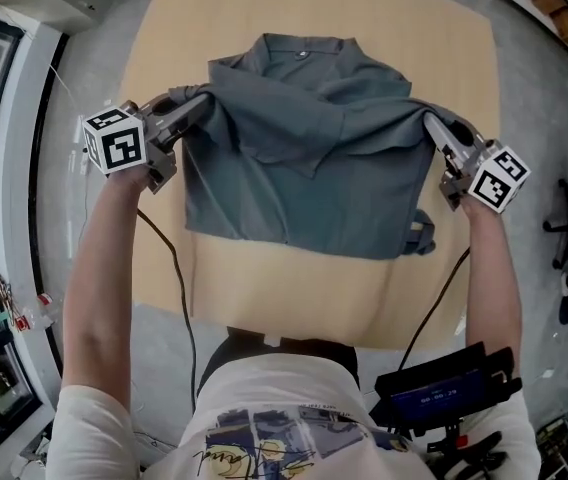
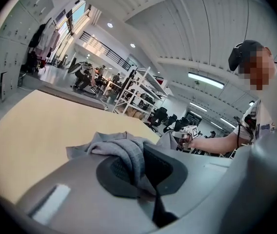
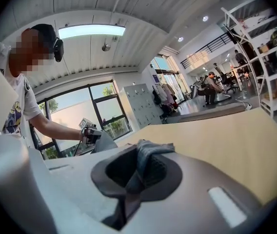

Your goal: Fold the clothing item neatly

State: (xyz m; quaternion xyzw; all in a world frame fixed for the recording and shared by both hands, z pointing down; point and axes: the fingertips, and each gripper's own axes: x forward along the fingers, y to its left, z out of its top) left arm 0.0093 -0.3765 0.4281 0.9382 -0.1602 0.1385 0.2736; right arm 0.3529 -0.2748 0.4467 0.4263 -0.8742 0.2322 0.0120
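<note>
Folding looks barely begun: the grey polo shirt (image 1: 304, 168) has its hem (image 1: 294, 240) loose over the table's (image 1: 264, 293) near half, the left gripper (image 1: 202, 100) and right gripper (image 1: 430, 125) each clamped on a side edge mid-table, and the collar (image 1: 304, 46) rumpled toward the table's far edge.

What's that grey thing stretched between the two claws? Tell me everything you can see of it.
It is a blue-grey shirt of soft, knit-looking cloth. Its collar lies toward the far edge of the pale wooden table. The left claw and right claw each pinch a bunch of fabric at its sides, holding it spread between them. It is creased and partly doubled over, and what looks like a sleeve end pokes out near-right.
</note>
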